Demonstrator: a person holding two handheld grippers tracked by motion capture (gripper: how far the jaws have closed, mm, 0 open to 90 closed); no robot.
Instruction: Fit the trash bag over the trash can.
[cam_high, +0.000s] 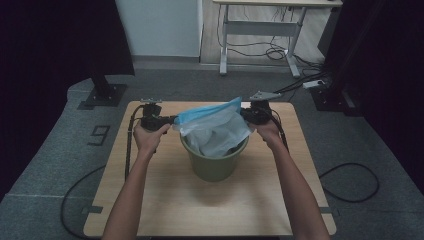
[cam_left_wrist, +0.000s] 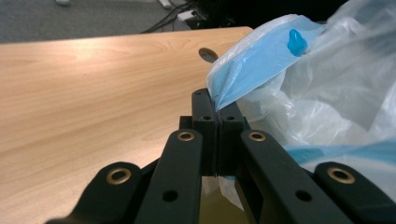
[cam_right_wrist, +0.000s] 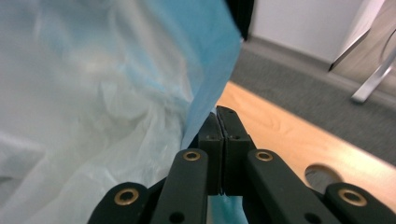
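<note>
- You can read one sign: a dark numeral "9" (cam_high: 100, 134) marked on the grey carpet floor (cam_high: 45, 165), left of the light wooden table (cam_high: 165, 200).

The bucket (cam_high: 214, 161) stands near the table's (cam_high: 165, 200) middle; the bag (cam_high: 216, 125) sits in it, its rim stretched toward the left and right edges.

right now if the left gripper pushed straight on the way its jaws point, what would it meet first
The plastic bag: the left gripper is already shut on its blue rim, so more bag lies straight ahead, likely before the green bin.
</note>
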